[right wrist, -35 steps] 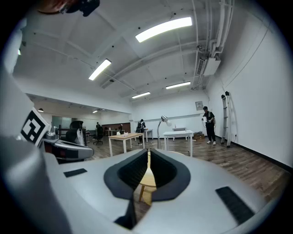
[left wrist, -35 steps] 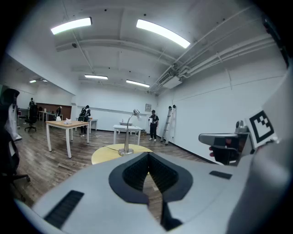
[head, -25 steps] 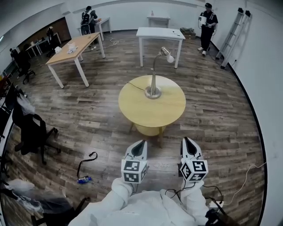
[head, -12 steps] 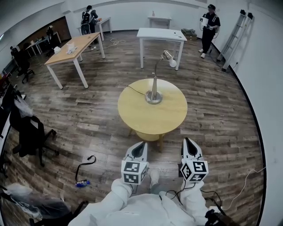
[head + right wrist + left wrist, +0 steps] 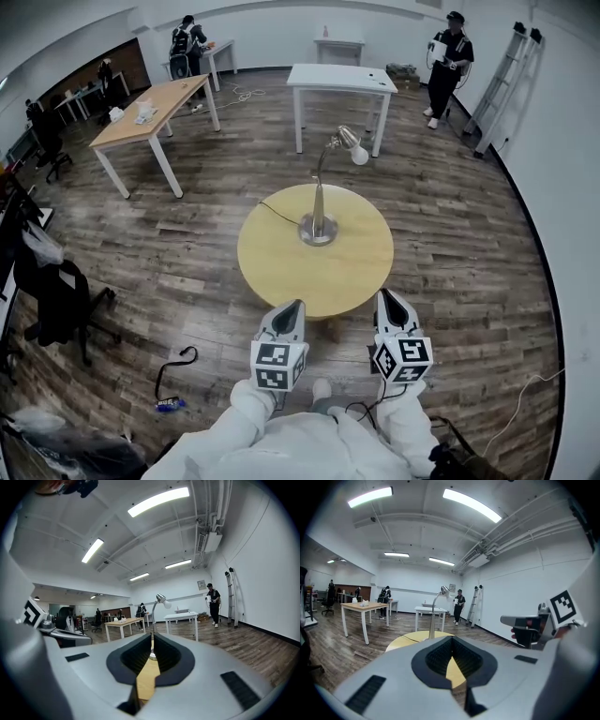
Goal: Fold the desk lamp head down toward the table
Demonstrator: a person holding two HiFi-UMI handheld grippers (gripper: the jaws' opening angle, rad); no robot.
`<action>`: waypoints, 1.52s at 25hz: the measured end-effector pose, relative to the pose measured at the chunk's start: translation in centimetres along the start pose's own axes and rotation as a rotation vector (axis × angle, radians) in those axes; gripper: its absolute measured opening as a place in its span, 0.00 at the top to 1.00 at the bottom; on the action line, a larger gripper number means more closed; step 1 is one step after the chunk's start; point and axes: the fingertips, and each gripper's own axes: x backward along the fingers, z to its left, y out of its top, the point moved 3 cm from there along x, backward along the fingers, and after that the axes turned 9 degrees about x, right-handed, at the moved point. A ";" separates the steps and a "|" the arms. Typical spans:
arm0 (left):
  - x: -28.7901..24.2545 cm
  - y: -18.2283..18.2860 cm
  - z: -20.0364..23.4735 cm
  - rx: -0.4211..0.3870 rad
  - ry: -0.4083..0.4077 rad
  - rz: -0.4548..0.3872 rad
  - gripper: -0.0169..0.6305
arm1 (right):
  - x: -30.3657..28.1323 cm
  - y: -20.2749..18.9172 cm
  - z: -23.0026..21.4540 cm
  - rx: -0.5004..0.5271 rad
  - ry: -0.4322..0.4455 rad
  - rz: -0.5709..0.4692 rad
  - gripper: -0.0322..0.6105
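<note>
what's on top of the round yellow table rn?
Just the desk lamp, standing near the centre, and its dark cord trailing off the far-left edge. The left gripper and right gripper cover bits of the near rim.

Both of our grippers are out in front of us, low in the head view, side by side and well apart. Our left gripper [image 5: 296,306] has its jaws closed right up, the dark pads meeting along one seam. Our right gripper [image 5: 385,296] is the same, jaws pressed together tip to tip. They point forward, away from our body, roughly parallel and close to level. The left marker cube [image 5: 277,364] and right marker cube [image 5: 404,359] sit at the back ends nearest us. Our left sleeve [image 5: 246,417] and right sleeve [image 5: 405,427], both white, run up to them from below.
</note>
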 end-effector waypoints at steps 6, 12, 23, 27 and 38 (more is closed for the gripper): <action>-4.9 2.2 0.1 -0.002 0.008 -0.011 0.97 | -4.6 0.4 -3.4 -0.010 0.009 0.003 0.95; -9.4 3.5 0.9 0.015 0.012 -0.003 0.97 | -8.9 1.0 -6.0 0.009 0.047 -0.003 0.95; -15.2 4.2 2.4 0.004 0.063 0.008 0.97 | -14.7 0.3 -8.2 0.021 0.155 0.015 0.95; -16.3 4.2 2.9 0.015 0.070 0.033 0.97 | -16.0 -0.1 -8.3 0.018 0.174 0.030 0.95; -22.6 4.8 5.1 -0.009 0.050 0.052 0.97 | -20.7 -0.1 -9.5 0.018 0.256 0.043 0.94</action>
